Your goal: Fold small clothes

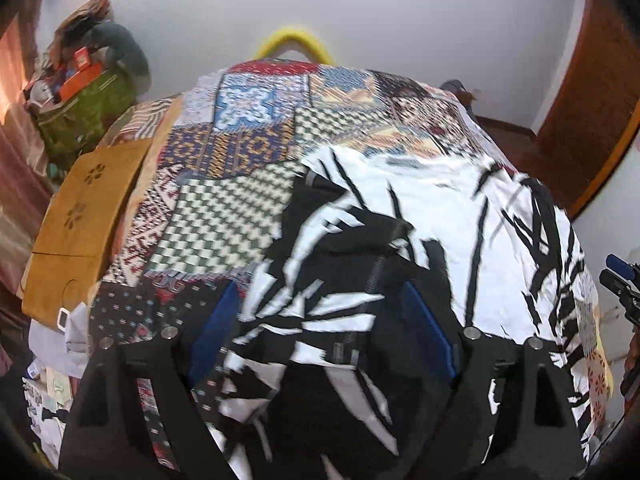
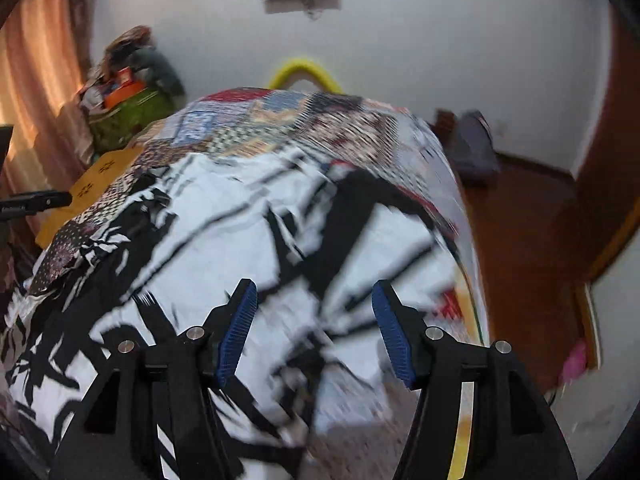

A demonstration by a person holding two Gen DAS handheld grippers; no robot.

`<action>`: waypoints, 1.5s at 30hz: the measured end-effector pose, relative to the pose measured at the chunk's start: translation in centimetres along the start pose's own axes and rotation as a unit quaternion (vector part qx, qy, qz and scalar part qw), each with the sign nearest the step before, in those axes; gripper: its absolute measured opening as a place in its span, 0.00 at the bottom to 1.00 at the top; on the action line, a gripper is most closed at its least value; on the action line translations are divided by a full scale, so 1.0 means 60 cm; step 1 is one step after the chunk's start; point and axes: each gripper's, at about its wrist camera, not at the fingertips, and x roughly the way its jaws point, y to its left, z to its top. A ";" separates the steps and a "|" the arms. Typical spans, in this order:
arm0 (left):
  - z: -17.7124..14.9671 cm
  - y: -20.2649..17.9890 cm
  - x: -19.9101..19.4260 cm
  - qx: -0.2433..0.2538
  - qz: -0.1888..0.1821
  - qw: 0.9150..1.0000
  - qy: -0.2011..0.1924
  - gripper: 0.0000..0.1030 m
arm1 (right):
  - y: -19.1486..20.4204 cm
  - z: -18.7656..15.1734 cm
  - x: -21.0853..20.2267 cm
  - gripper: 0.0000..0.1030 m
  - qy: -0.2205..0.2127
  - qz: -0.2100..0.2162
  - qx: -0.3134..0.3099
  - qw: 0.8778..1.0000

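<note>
While the black-and-white garment (image 1: 420, 216) lies spread on the patchwork bed (image 1: 224, 200), the left claw (image 1: 320, 344) gapes wide around a bunched near fold; the right claw (image 2: 314, 328) hovers wide, empty. Looks like pre-grasp, next both should pinch edges.

Your tabletop's under a multicolour patchwork-print cloth (image 1: 224, 184); a crumpled white garment with black streaks (image 1: 432, 232) lies directly on it.

wooden board (image 1: 86, 216) crowding bed's left, right side seemingly open
</note>
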 end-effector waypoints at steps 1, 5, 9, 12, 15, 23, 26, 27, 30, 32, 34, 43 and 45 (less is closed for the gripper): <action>-0.006 -0.011 0.009 0.002 -0.004 1.000 0.006 0.82 | -0.016 -0.010 -0.001 0.55 0.004 0.001 0.013 1.000; -0.029 -0.044 0.051 0.007 -0.021 0.999 0.044 0.82 | -0.062 -0.040 0.012 0.55 0.020 0.009 0.061 0.998; -0.046 -0.065 0.096 0.006 -0.023 0.996 0.081 0.82 | -0.100 -0.047 0.053 0.55 0.038 0.023 0.105 0.993; -0.055 -0.071 0.119 0.000 -0.029 0.995 0.100 0.82 | -0.130 -0.047 0.080 0.55 0.039 0.045 0.148 0.987; -0.063 -0.076 0.131 0.000 -0.029 0.994 0.109 0.82 | -0.142 -0.037 0.093 0.55 0.023 0.060 0.170 0.983; -0.071 -0.077 0.125 0.008 -0.031 0.994 0.106 0.82 | -0.153 -0.001 0.127 0.13 0.020 0.055 0.183 0.981; -0.074 -0.071 0.114 0.005 -0.033 0.994 0.102 0.82 | -0.146 0.007 0.110 0.07 0.000 0.061 0.175 0.983; -0.074 -0.068 0.111 0.004 -0.032 0.994 0.101 0.82 | -0.139 0.012 0.099 0.07 -0.010 0.065 0.170 0.983; -0.073 -0.061 0.102 -0.002 -0.035 0.995 0.095 0.82 | -0.113 0.031 0.067 0.07 -0.036 0.075 0.151 0.985; -0.072 -0.058 0.095 -0.007 -0.039 0.995 0.088 0.82 | -0.087 0.046 0.047 0.07 -0.049 0.083 0.130 0.987; -0.071 -0.056 0.085 -0.011 -0.046 0.996 0.081 0.82 | -0.062 0.062 0.037 0.07 -0.055 0.093 0.111 0.988; -0.075 -0.042 0.048 -0.005 -0.054 0.997 0.060 0.82 | 0.092 0.107 0.085 0.07 -0.032 0.132 0.034 0.990; -0.077 -0.034 0.043 -0.004 -0.052 0.997 0.057 0.82 | 0.117 0.104 0.104 0.11 -0.017 0.133 0.024 0.991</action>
